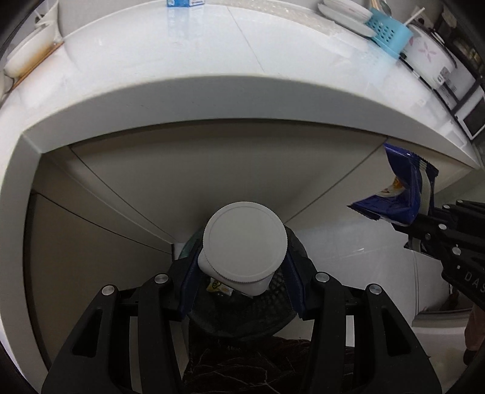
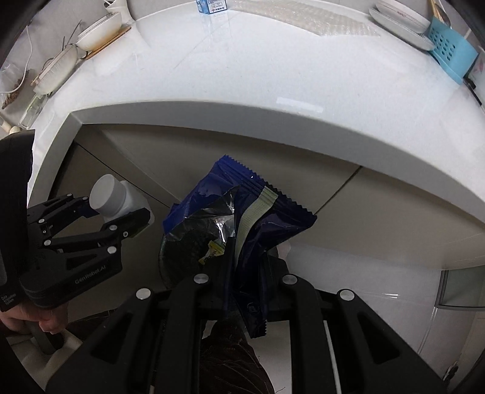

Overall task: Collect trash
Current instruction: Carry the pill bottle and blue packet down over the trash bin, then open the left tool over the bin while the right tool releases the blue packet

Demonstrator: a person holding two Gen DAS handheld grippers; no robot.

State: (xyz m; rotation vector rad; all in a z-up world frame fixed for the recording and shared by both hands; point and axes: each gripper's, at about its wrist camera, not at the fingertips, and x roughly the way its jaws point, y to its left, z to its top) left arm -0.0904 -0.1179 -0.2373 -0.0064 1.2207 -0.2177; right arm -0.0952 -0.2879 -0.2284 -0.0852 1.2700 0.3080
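My left gripper (image 1: 242, 272) is shut on a white plastic bottle (image 1: 244, 242) with a ribbed cap and holds it over a black mesh trash bin (image 1: 272, 306) on the floor. A small yellow wrapper (image 1: 219, 288) lies in the bin. My right gripper (image 2: 245, 272) is shut on a crumpled dark blue snack bag (image 2: 254, 218), held in front of the counter above the bin (image 2: 188, 242). The bag also shows in the left wrist view (image 1: 400, 197), to the right of the bottle. The left gripper with the bottle (image 2: 112, 197) shows at the left of the right wrist view.
A white countertop (image 1: 212, 60) overhangs beige cabinet doors (image 1: 121, 181) behind the bin. On it stand a blue box (image 2: 212, 6), plates (image 2: 400, 21), a light blue basket (image 2: 451, 51), bowls (image 2: 97, 33) and a rice cooker (image 1: 427, 57). White floor (image 1: 363, 248) lies to the right.
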